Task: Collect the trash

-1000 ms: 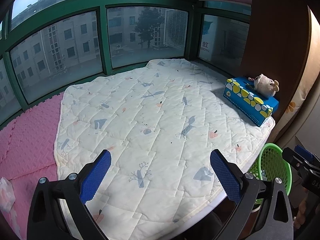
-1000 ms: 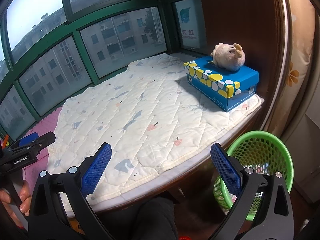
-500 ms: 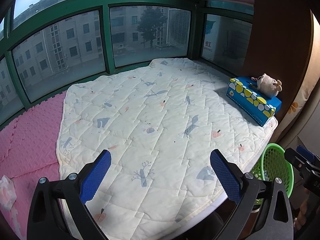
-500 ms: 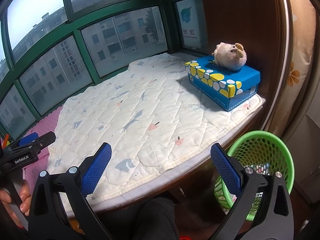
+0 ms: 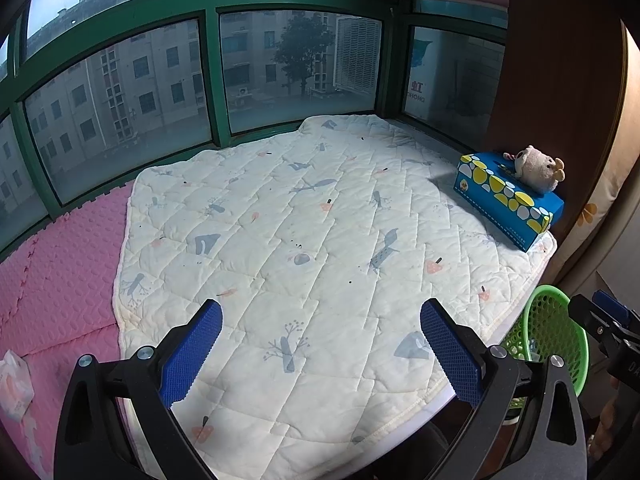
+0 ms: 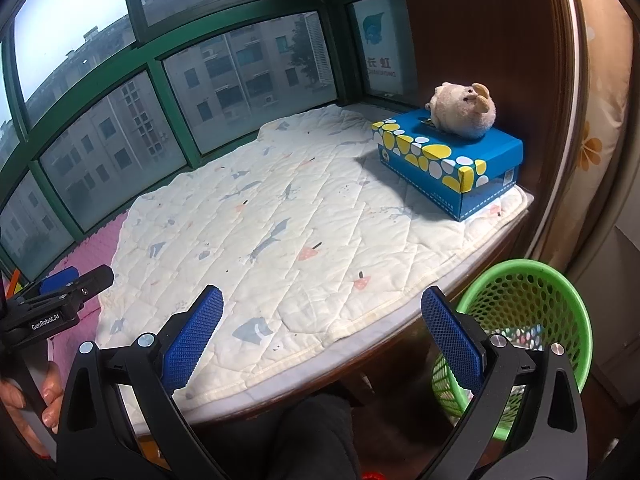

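Both tongs, left (image 5: 320, 350) and right (image 6: 322, 336), are hanging released, grasping nothing. Crumpled tissue (image 5: 14, 386) is lying uncollected on pink mat (image 5: 60, 280); green basket (image 6: 560, 280) is already holding scraps. Judged nearly done.

Crumpled white tissue (image 5: 14, 386) lying on the pink mat at 9 o'clock; green mesh basket (image 6: 560, 292) upright at 4 o'clock, below the ledge.

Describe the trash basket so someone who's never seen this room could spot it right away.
Start at the window seat covered by the white quilted mat, then follow its front edge toward the blue tissue box with the plush toy on top. Just below that corner, on the floor, stands the trash basket. It is the only bright green thing there, round, with perforated plastic walls.
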Available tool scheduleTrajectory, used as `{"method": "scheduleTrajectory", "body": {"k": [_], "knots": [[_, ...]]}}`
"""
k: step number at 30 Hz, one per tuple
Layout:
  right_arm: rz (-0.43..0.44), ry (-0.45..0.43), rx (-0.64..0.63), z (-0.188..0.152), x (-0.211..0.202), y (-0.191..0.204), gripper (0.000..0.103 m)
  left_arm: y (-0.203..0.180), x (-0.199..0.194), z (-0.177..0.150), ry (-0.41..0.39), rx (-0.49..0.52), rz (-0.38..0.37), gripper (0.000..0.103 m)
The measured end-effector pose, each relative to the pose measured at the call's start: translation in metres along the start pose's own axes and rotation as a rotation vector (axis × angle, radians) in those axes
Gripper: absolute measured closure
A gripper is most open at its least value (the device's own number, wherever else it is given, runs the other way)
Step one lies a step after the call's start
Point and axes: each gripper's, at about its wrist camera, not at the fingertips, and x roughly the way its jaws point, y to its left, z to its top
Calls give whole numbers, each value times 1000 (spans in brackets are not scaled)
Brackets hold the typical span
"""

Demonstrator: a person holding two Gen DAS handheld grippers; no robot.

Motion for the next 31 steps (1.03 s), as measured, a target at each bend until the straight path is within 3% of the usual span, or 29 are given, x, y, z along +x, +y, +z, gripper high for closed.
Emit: {"method": "scheduleTrajectory", "body": {"k": [31], "knots": [[11, 4, -8, -3, 4, 3, 5, 6, 1, -1, -7, -20, 21, 7]]}}
